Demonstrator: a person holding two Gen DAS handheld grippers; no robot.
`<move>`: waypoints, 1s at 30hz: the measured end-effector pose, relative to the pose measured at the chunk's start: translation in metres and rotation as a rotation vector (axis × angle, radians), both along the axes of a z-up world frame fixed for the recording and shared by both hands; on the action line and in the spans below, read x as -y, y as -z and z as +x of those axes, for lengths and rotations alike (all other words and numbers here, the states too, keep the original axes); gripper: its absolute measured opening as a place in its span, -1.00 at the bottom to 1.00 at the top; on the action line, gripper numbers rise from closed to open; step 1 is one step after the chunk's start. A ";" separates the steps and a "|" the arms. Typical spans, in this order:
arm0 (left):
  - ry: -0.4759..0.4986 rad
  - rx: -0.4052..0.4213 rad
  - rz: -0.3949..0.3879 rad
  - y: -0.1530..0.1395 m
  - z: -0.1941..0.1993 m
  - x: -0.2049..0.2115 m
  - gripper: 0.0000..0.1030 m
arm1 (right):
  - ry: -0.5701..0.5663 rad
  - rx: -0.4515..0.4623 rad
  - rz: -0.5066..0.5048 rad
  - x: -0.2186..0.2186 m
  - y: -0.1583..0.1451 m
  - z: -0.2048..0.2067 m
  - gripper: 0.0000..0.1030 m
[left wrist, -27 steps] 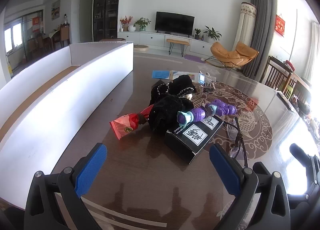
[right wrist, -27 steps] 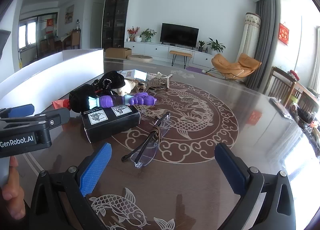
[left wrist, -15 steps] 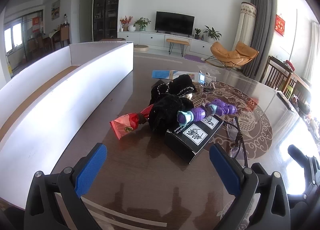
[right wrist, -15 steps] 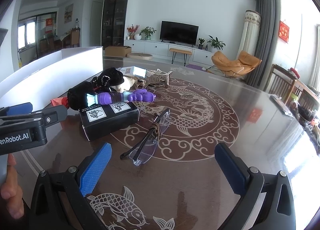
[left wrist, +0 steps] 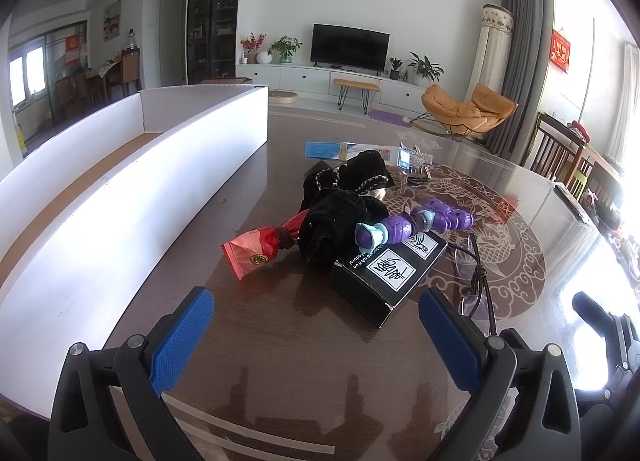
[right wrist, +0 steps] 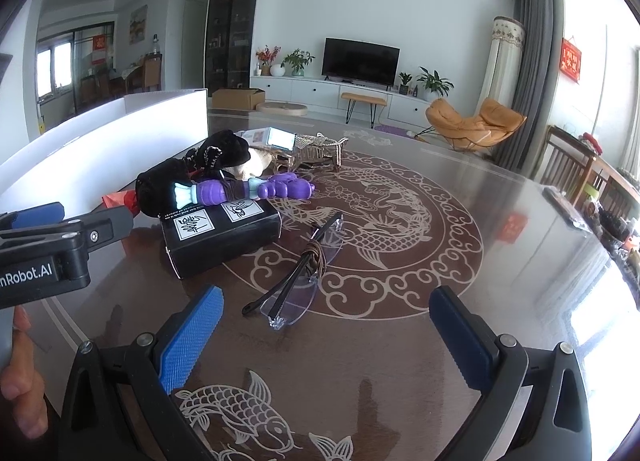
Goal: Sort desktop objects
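Left gripper (left wrist: 316, 335) hangs low over the surface (left wrist: 280, 341), jaws spread wide with nothing between the blue pads. Right gripper (right wrist: 326, 335) hovers the same way, jaws wide apart and empty, above a koi motif on the dark, glossy top.

Just ahead of the right gripper lie folded glasses (right wrist: 304, 273) with a brown cord wound round them, resting on the edge of the big round dragon pattern (right wrist: 384, 221). Left of them sits a black box (right wrist: 222, 239) with white labels on its top, and a purple and teal toy (right wrist: 240, 191) lies across its far edge. Behind the toy is a heap of black plush fabric (left wrist: 336, 217), and a red packet (left wrist: 256, 249) pokes out of it towards the long white tray (left wrist: 132, 189) that runs along the left side of the surface. Further back are a blue-and-white flat box (left wrist: 332, 149) and a small metallic piece (right wrist: 316, 149), too small to identify.

In the right wrist view the left gripper's body enters from the left, with fingers of the person's hand (right wrist: 22, 393) below it.

Beyond the surface is a bright living room: a television (right wrist: 360, 59) on a white cabinet, potted plants, an orange lounge chair (right wrist: 472, 123), grey curtains (right wrist: 532, 77), and wooden chairs on the right.
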State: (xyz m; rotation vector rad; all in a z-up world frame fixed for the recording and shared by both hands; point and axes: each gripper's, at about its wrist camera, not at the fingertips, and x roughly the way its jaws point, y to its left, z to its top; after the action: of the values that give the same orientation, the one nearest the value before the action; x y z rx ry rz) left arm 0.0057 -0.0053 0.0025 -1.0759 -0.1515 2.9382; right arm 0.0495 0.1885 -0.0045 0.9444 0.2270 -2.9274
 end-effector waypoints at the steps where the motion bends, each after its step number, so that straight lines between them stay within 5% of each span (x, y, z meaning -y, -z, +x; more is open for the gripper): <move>1: 0.000 0.000 0.001 0.000 0.000 0.000 1.00 | -0.001 0.000 0.000 0.000 0.000 0.000 1.00; 30: 0.002 0.021 -0.023 0.005 -0.002 -0.003 1.00 | -0.014 0.052 0.001 0.001 0.014 -0.014 1.00</move>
State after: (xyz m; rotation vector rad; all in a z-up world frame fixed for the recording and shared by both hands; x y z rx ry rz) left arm 0.0039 -0.0021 -0.0020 -1.1091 -0.1175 2.9353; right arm 0.0354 0.1874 -0.0183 1.0131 0.2322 -2.8857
